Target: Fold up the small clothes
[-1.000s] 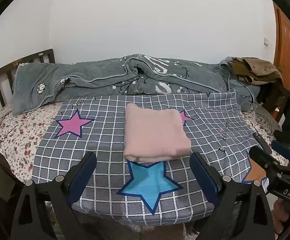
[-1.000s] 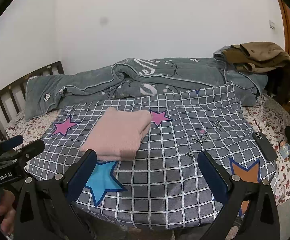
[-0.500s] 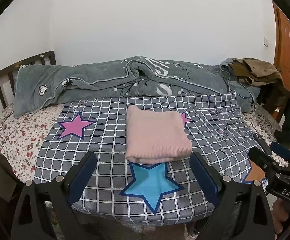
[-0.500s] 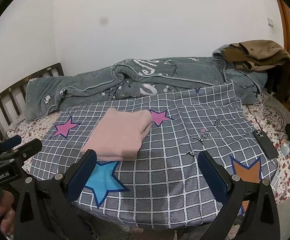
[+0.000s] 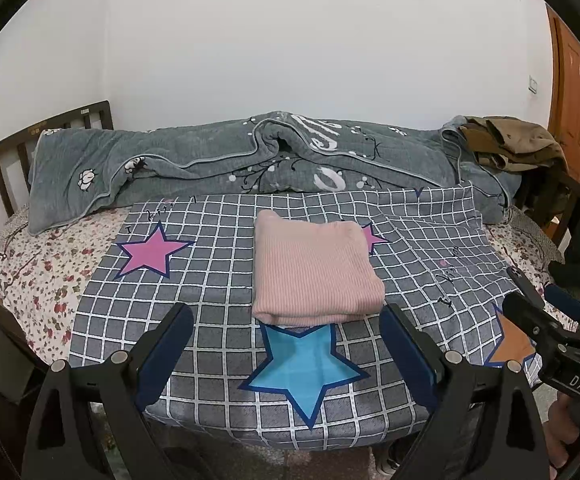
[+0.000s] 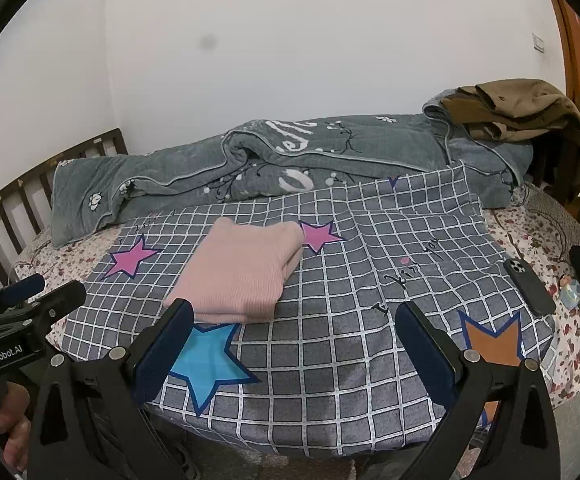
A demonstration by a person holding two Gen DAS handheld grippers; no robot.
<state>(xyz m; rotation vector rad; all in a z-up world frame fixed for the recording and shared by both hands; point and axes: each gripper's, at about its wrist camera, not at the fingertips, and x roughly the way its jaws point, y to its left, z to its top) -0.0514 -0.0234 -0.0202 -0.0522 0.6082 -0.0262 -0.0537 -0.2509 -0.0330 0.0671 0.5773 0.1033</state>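
Left wrist view: pink garment (image 5: 314, 270) lies as a neat folded rectangle on the checked star sheet (image 5: 210, 272), mid-bed, near edge just above the blue star (image 5: 304, 364). Fold looks finished, judging by the squared edges; nothing else small to fold shows here. Left gripper (image 5: 286, 356) has jaws spread wide, empty, held short of the garment, apart from it. Right gripper body (image 5: 550, 340) pokes in at right edge, its tips cut off. Underside layers of the fold hidden.

Right wrist view: same pink garment (image 6: 242, 276) left of centre, stacked layers visible at its near edge. Right gripper (image 6: 294, 356) spread wide, holding nothing, off the cloth. Phone (image 6: 530, 286) sits on the sheet's right edge. Brown clothes (image 6: 518, 108) piled at far right on the grey quilt (image 6: 290, 160); can't tell if they belong to the task. Left gripper's body at left edge, jaws out of frame.
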